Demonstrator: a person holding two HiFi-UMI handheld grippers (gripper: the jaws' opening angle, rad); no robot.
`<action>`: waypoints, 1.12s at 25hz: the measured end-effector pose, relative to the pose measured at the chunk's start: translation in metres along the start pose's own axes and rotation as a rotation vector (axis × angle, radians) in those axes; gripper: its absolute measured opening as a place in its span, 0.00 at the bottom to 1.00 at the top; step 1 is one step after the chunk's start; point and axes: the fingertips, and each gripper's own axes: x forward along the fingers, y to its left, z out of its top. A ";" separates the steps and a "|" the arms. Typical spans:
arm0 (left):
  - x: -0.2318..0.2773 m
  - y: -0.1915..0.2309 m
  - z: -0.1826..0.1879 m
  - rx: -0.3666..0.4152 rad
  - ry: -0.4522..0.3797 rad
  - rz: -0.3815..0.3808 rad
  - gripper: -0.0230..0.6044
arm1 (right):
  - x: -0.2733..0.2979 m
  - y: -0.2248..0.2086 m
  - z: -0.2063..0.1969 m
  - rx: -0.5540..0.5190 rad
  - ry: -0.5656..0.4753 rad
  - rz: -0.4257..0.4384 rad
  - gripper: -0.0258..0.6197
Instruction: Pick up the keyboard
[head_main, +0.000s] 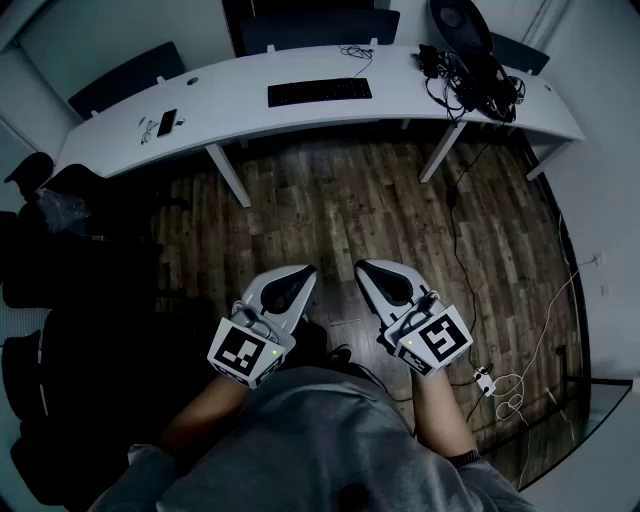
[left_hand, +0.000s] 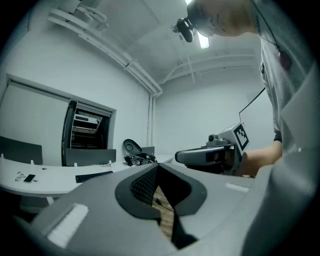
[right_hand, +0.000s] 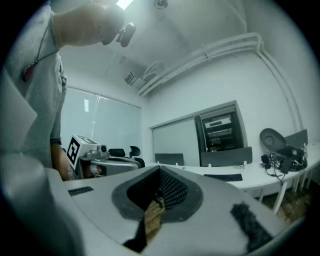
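Note:
A black keyboard (head_main: 319, 92) lies on the long white curved desk (head_main: 230, 115) at the far side of the room; it also shows small in the left gripper view as the keyboard (left_hand: 93, 176) and in the right gripper view as the keyboard (right_hand: 225, 177). My left gripper (head_main: 306, 272) and right gripper (head_main: 364, 269) are held level in front of my body, over the wooden floor, well short of the desk. Both are shut with nothing between the jaws. The right gripper (left_hand: 181, 156) shows in the left gripper view.
A phone (head_main: 167, 122) and small items lie at the desk's left end. A round black device (head_main: 461, 28) and tangled cables (head_main: 480, 85) sit at its right end. Dark chairs (head_main: 60, 220) stand at the left. A cable (head_main: 455, 235) and white cords (head_main: 520, 380) trail over the floor.

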 end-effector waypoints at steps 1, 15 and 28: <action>0.000 0.001 0.000 0.000 -0.002 0.002 0.05 | 0.001 -0.001 -0.001 0.001 0.004 0.002 0.06; 0.025 0.047 -0.013 -0.052 0.014 0.020 0.05 | 0.043 -0.034 -0.016 0.025 0.069 0.031 0.06; 0.098 0.134 -0.008 -0.053 0.020 0.018 0.05 | 0.118 -0.108 -0.013 0.020 0.143 0.060 0.06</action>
